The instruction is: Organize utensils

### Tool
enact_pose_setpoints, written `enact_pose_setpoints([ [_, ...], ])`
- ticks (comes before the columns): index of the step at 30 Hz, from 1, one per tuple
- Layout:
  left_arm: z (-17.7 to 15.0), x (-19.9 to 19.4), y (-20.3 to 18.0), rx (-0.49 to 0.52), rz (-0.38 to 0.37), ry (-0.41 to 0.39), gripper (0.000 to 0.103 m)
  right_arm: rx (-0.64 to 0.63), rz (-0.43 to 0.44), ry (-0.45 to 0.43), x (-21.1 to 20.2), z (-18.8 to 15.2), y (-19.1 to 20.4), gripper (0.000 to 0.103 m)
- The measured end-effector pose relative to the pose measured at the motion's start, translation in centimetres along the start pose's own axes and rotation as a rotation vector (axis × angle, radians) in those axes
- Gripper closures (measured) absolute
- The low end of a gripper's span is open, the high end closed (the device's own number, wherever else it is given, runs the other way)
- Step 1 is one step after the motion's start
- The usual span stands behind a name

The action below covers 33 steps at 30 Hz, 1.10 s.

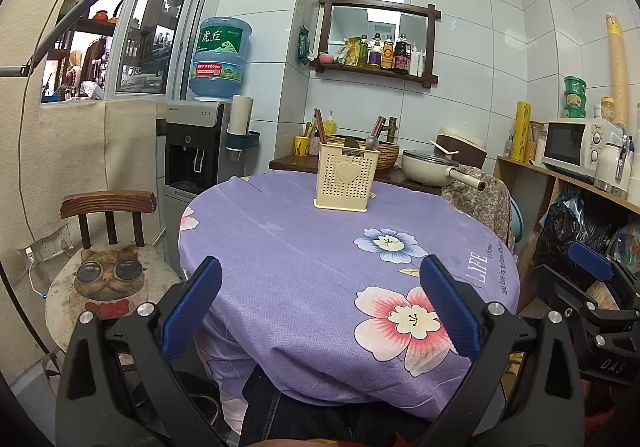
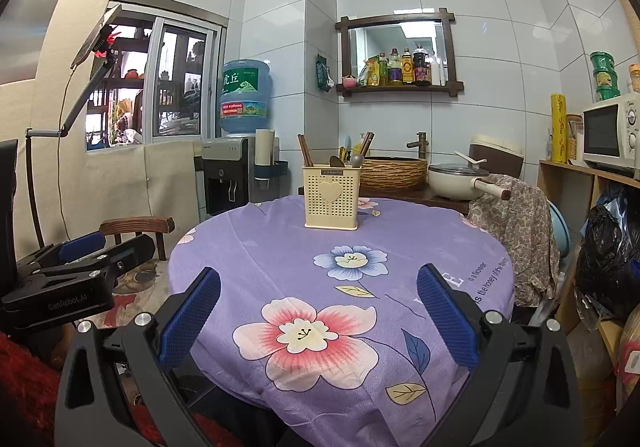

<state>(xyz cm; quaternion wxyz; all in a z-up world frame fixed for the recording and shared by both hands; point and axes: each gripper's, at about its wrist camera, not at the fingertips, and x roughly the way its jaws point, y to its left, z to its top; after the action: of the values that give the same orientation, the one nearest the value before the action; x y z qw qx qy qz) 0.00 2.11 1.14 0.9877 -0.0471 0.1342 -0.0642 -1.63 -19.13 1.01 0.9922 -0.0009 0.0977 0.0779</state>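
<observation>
The left gripper is hovering over the near edge of the round table, its blue-padded fingers standing wide apart with nothing between them. A purple flowered tablecloth is covering the table. At the far side a cream utensil holder is standing upright — dark handles are poking out of its top. The right gripper is showing at the right edge — its jaw state cannot be made out. A wooden chair with a cat cushion is sitting to the left.

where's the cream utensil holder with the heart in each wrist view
Left wrist: utensil holder stands upper centre, on the far side of the purple tablecloth.
Right wrist: utensil holder stands upper centre, just right of the middle line, on the far side of the tablecloth.
Shared landmark: blue water jug, up and left of the holder.
</observation>
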Motion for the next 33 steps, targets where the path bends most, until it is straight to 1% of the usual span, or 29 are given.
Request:
enact_pose_setpoints([
  [5, -0.02, -0.05, 0.05, -0.002, 0.006, -0.007, 0.006, 0.000, -0.002, 0.000, 0.01, -0.04, -0.08, 0.006],
  [16, -0.39, 0.21, 0.32, 0.002, -0.004, 0.012, 0.006, 0.000, -0.002, 0.001, -0.06, -0.09, -0.10, 0.006],
  [33, -0.29, 0.11, 0.15, 0.001, -0.005, 0.015, 0.006, 0.000, -0.003, 0.003, -0.17, -0.48, -0.29, 0.006],
])
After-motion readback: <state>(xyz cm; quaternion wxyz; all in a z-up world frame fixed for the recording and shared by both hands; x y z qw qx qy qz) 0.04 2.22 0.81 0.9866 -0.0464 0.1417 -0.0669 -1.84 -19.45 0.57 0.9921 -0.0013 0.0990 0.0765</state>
